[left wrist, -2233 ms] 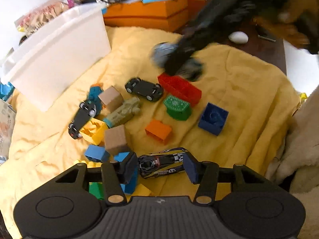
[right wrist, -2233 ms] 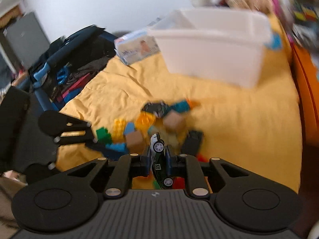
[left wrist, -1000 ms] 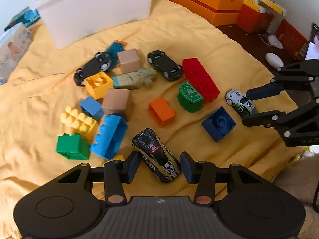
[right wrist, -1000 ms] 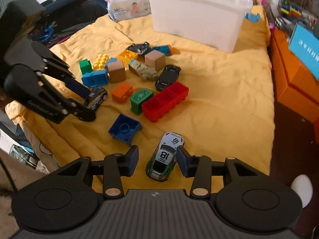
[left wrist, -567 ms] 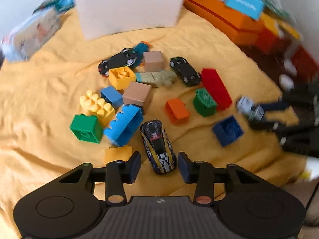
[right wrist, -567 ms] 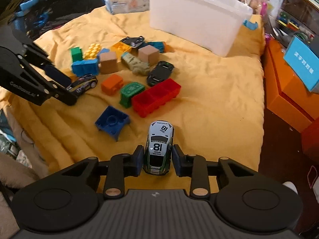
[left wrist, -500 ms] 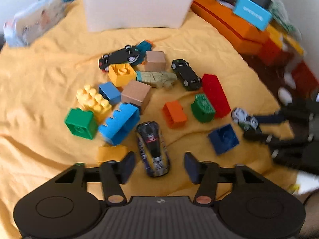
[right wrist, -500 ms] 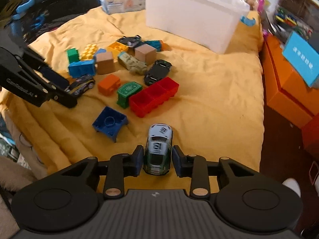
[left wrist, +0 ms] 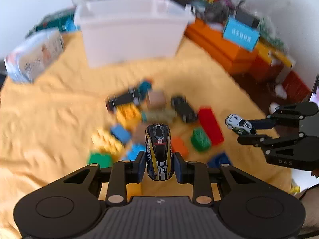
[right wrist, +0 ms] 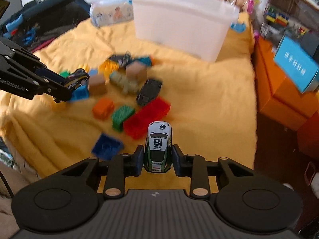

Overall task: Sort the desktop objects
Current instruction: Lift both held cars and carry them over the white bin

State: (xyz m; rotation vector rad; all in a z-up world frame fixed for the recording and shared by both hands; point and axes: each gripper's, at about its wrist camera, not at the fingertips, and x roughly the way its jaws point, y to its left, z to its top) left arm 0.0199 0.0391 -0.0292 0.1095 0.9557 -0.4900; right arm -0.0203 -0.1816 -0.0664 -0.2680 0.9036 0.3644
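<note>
My left gripper [left wrist: 159,159] has its jaws closing on a black and yellow toy car numbered 13 [left wrist: 158,147], and the pads press its sides as it hangs above the yellow cloth [left wrist: 49,119]. My right gripper [right wrist: 158,157] is likewise closing on a white and green toy car numbered 18 [right wrist: 158,145], held clear of the cloth. Each gripper with its car also shows in the other view: right gripper [left wrist: 251,131], left gripper [right wrist: 65,83]. Between them lie a red brick [right wrist: 147,115], green brick [right wrist: 121,115], blue brick [right wrist: 106,146], orange brick [right wrist: 102,107] and a black car [right wrist: 149,91].
A white plastic bin [left wrist: 129,29] stands at the far side of the cloth. Orange boxes [left wrist: 219,49] line the right, beyond a dark wooden strip [right wrist: 275,139]. A pack of wipes [right wrist: 111,14] and a dark bag [right wrist: 39,16] lie at the far left.
Both grippers have closed on their cars and lifted them off the cloth. The left view has tilted up toward the white bin.
</note>
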